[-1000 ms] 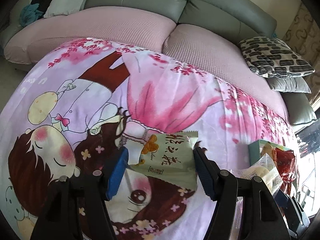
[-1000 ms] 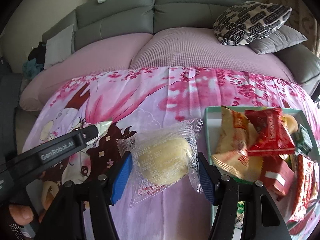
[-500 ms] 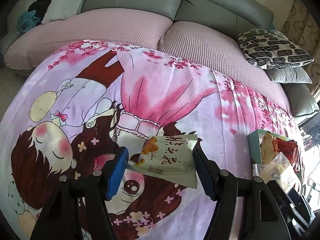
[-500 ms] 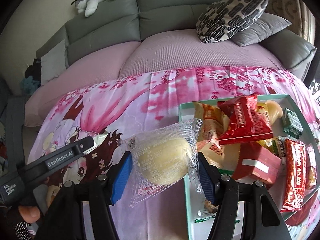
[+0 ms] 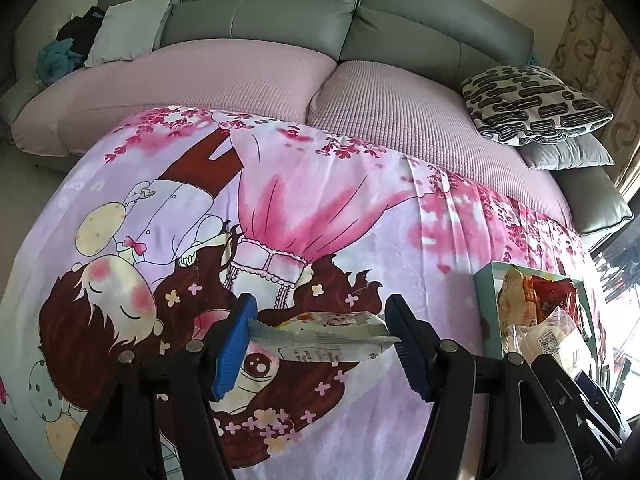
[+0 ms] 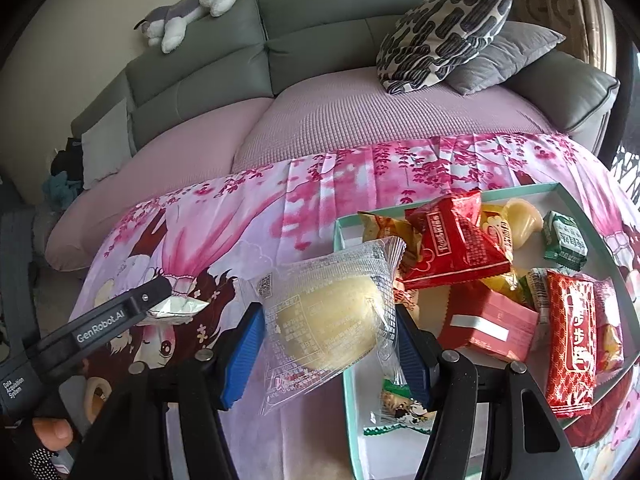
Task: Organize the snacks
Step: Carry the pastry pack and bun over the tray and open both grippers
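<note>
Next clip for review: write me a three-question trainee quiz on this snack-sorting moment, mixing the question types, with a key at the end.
1. True or false: the right gripper holds a red packet.
2. Multiple choice: the left gripper is shut on
A. a pale green snack packet
B. a plush toy
C. a patterned cushion
3. Fill in: most of the snacks lie in a mint-green ____ on the cartoon blanket.

Key
1. False: it grips a clear-wrapped yellow bun.
2. A
3. Tray
</note>
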A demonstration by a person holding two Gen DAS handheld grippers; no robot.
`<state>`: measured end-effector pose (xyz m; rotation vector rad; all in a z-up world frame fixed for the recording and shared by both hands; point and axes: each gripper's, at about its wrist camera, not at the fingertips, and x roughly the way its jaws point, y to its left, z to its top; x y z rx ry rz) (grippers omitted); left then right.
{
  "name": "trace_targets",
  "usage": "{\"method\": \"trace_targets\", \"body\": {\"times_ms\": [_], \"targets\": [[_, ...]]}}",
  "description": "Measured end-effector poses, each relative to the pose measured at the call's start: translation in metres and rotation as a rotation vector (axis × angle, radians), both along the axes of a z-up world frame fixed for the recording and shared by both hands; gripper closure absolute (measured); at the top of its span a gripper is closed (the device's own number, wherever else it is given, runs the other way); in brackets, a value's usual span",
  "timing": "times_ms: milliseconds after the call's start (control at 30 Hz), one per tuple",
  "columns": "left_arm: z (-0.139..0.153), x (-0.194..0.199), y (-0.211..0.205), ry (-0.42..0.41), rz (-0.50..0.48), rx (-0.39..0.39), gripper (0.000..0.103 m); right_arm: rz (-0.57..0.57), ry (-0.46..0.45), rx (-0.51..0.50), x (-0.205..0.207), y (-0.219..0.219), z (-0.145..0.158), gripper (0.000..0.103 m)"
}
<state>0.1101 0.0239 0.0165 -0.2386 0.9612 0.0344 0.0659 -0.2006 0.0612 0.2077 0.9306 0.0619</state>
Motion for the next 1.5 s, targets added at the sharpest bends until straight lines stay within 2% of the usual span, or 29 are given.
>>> {"method": "trace_targets", "body": {"times_ms": [400, 700, 1167, 1500], "targets": [[0.022, -0.009, -0.016, -0.057, -0.03, -0.008, 0.035, -0.061, -0.057, 0.032, -0.011, -0.029, 0.019, 0.037], [0.038, -0.018, -0.042, -0.095, -0.079, -0.044, 0.035, -0.193, -0.077, 0.024, -0.025, -0.08, 0.03, 0.037], [0.04, -0.029, -0.134, -0.089, -0.272, -0.083, 0.035, -0.365, -0.067, 0.014, -0.051, -0.158, 0.029, 0.037], [0.033, -0.035, -0.187, -0.087, -0.378, -0.068, 0.035, -0.414, -0.05, 0.036, -0.06, -0.184, 0.022, 0.037]]}}
